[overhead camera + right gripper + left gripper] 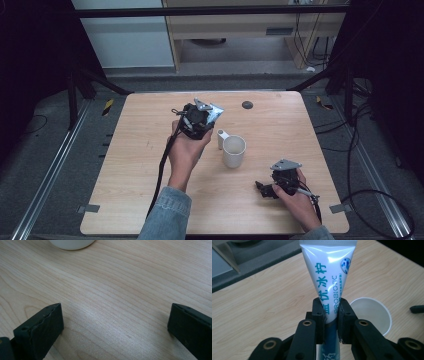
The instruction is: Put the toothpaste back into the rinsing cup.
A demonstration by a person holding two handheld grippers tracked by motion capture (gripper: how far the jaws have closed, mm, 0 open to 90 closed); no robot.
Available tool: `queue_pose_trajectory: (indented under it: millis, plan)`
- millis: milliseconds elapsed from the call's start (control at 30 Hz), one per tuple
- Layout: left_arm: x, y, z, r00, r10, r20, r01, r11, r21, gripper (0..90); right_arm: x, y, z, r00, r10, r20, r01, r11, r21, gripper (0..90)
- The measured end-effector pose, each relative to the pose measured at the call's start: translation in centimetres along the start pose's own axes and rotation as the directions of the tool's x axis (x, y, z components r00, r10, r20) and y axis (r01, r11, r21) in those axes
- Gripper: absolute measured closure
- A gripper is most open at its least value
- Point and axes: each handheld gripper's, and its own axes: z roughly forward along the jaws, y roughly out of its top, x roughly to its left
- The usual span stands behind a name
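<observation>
Right tool (263, 188) low on tabletop (140, 150) at near right edge, jaws spread wide, nothing between, bare wood beneath. Left tool (212, 120) raised mid-tabletop, jaws pinching toothpaste tube (328, 277) near its lower end; tube stands up past jaw tips, wide crimped end farthest from tool. White paper cup (234, 151) upright, just right of left tool, well apart from right tool. Left gripper view: tube print legible, teal characters plus "PROBIOTIC", cup mouth behind right jaw. High view: tube mostly hidden by hand, small white end visible beside cup.
</observation>
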Motion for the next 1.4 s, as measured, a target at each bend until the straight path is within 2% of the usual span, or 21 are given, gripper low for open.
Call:
queue_pose_trajectory:
  millis: [100, 133, 200, 233, 367, 500, 567, 667, 733, 900, 967, 1000, 1067, 1133, 1267, 1333, 1400]
  plan:
    - [-0.4, 0.4, -0.5, 0.9995, 0.017, -0.028, -0.018, 0.9997, -0.019, 78.2, 0.0, 0.0, 0.0, 1.0, 0.004, -0.001, -0.004, 1.0, 0.0, 0.5]
    - [-0.4, 0.4, -0.7, 0.9998, 0.009, -0.016, -0.01, 0.9994, -0.034, 78.2, 0.0, 0.0, 0.0, 1.0, 0.003, -0.001, -0.003, 1.0, 0.0, 0.5]
    - [0.0, 0.7, -1.0, 0.9991, -0.024, 0.036, 0.027, 0.9954, -0.092, 78.2, 0.0, 0.0, 0.0, 1.0, 0.003, 0.0, -0.003, 1.0, 0.001, 0.5]
    - [0.0, 0.9, -1.0, 0.998, -0.034, 0.054, 0.04, 0.9943, -0.099, 78.2, 0.0, 0.0, 0.0, 1.0, 0.004, -0.001, -0.004, 1.0, 0.001, 0.5]
    - [-0.3, 1.8, -1.1, 0.9995, -0.003, 0.032, 0.006, 0.9948, -0.102, 78.2, 0.0, 0.0, 0.0, 1.0, 0.004, 0.0, -0.004, 1.0, 0.001, 0.5]
    - [-0.7, 2.3, -0.6, 0.9989, -0.008, 0.046, 0.015, 0.9875, -0.157, 78.2, 0.0, 0.0, 0.0, 1.0, 0.005, -0.001, -0.005, 1.0, 0.002, 0.5]
    - [-1.1, 2.6, -0.2, 0.9983, -0.004, 0.058, 0.013, 0.988, -0.154, 78.2, 0.0, 0.0, 0.0, 1.0, -0.001, 0.002, 0.001, 1.0, 0.003, 0.7]
    - [-1.9, 2.9, 0.0, 0.9989, 0.008, 0.046, -0.001, 0.9888, -0.149, 78.1, 0.0, 0.0, -0.1, 1.0, -0.005, 0.003, 0.005, 1.0, 0.006, 0.7]
    - [-2.1, 3.0, 0.1, 0.9985, 0.0, 0.054, 0.009, 0.9866, -0.163, 78.1, 0.0, 0.0, -0.1, 1.0, 0.0, 0.003, 0.0, 1.0, 0.003, 0.7]
    - [-2.7, 3.5, -0.5, 0.9999, 0.012, 0.006, -0.011, 0.9828, -0.185, 78.0, 0.0, 0.0, 0.0, 1.0, -0.007, 0.004, 0.007, 1.0, 0.001, 0.7]
    - [-2.8, 3.5, -0.7, 1.0, 0.004, -0.008, -0.006, 0.98, -0.199, 78.1, 0.0, 0.1, 0.0, 1.0, 0.002, -0.007, -0.002, 1.0, 0.003, 0.5]
    - [-2.9, 3.6, -0.8, 0.9999, 0.004, -0.012, -0.006, 0.9804, -0.197, 78.1, -0.1, 0.1, 0.1, 1.0, -0.009, -0.003, 0.009, 1.0, 0.001, 0.6]
    - [-3.0, 3.7, -0.9, 0.9999, 0.011, -0.005, -0.011, 0.9789, -0.204, 78.1, -0.1, 0.1, 0.1, 1.0, -0.007, -0.003, 0.007, 1.0, 0.002, 0.5]
    - [-3.2, 3.7, -0.9, 0.9999, -0.001, 0.014, 0.004, 0.9778, -0.209, 78.0, -0.1, 0.1, 0.1, 1.0, -0.007, -0.004, 0.007, 1.0, 0.001, 0.5]
    - [-3.7, 4.0, -0.7, 0.9999, 0.007, -0.013, -0.009, 0.9771, -0.213, 78.0, -0.1, 0.2, 0.2, 0.9999, -0.007, -0.009, 0.007, 1.0, 0.002, 0.6]
    - [-3.7, 4.2, -0.7, 0.9999, 0.006, -0.011, -0.008, 0.975, -0.222, 78.0, -0.2, 0.2, 0.2, 0.9999, -0.01, -0.014, 0.01, 1.0, 0.008, 0.6]
    - [-3.8, 4.5, -0.7, 0.9999, -0.011, -0.004, 0.01, 0.9696, -0.245, 78.0, -0.2, 0.2, 0.2, 0.9999, -0.01, -0.014, 0.01, 1.0, 0.008, 0.6]
